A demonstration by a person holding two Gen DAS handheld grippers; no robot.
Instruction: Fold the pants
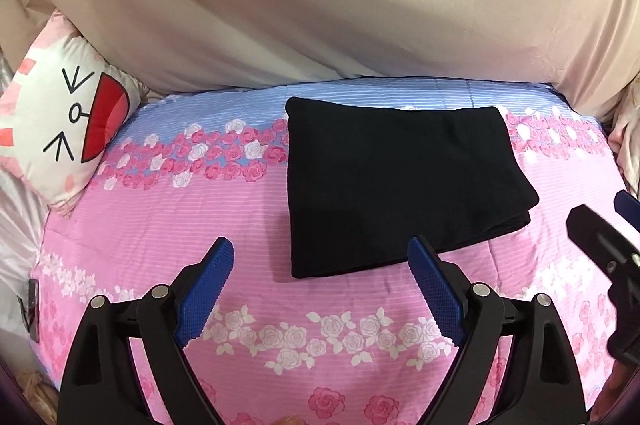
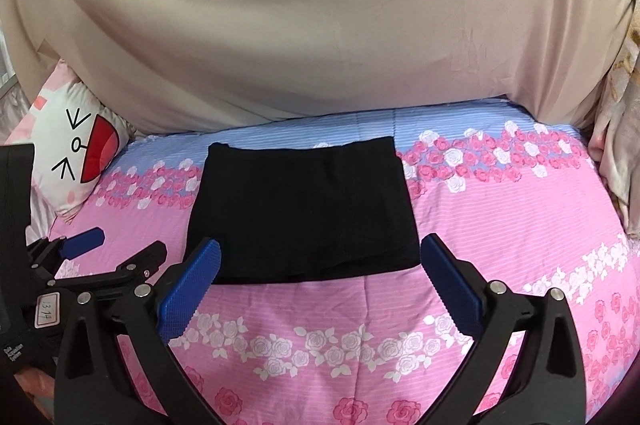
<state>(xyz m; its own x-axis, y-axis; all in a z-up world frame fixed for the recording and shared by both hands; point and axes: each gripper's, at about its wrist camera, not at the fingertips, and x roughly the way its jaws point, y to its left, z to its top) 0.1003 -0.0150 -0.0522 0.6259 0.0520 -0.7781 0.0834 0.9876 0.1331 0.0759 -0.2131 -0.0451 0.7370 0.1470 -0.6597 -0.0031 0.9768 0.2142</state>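
Note:
The black pants [image 1: 400, 181] lie folded into a compact rectangle on the pink flowered bedsheet [image 1: 240, 209]. They also show in the right wrist view [image 2: 304, 213]. My left gripper [image 1: 320, 253] is open and empty, just short of the pants' near edge. My right gripper [image 2: 320, 253] is open and empty, its blue pads [image 2: 452, 285] either side of the pants' near edge, above the sheet. The right gripper's finger shows at the right edge of the left wrist view [image 1: 600, 245]. The left gripper shows at the left of the right wrist view [image 2: 112, 253].
A white cat-face cushion [image 1: 60, 121] leans at the far left of the bed. A beige cloth-covered wall [image 1: 320, 5] backs the bed. Pale bedding [image 2: 616, 161] is bunched at the right edge. A dark phone-like object [image 1: 32, 309] lies at the left bed edge.

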